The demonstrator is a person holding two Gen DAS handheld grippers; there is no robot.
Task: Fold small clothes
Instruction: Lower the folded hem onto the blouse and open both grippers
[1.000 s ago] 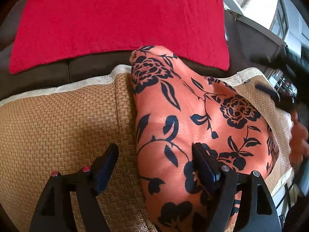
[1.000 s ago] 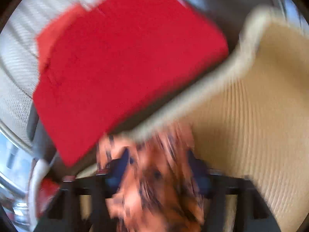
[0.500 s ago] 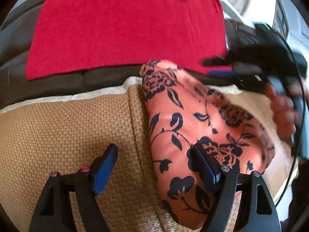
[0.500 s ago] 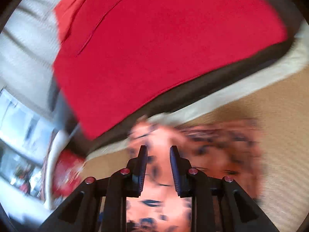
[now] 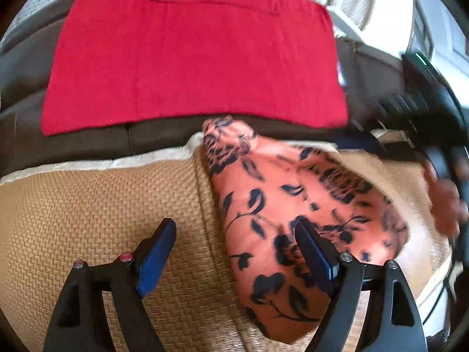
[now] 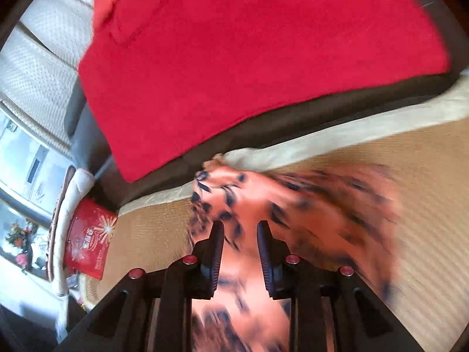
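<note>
An orange garment with black flowers point(image 5: 272, 202) lies folded in a long shape on the woven tan mat point(image 5: 88, 205). My left gripper point(image 5: 234, 234) is open above the garment's left edge, its right finger over the cloth, its left finger over the mat. In the right wrist view the same garment point(image 6: 293, 205) is blurred; my right gripper point(image 6: 240, 231) has its fingers narrowly apart with cloth between them. Whether it grips the cloth is unclear. The right gripper also shows in the left wrist view point(image 5: 410, 111), near the garment's far right end.
A red cloth point(image 5: 190, 52) lies spread on the dark sofa seat point(image 5: 73, 143) behind the mat. A cream cushion point(image 6: 44, 67) is at the back. A red packet point(image 6: 88, 243) sits in a basket at the left of the right wrist view.
My right gripper has narrowed from wide open and has swung over the garment's end. My left gripper stays open while its view has pulled back and left a little.
</note>
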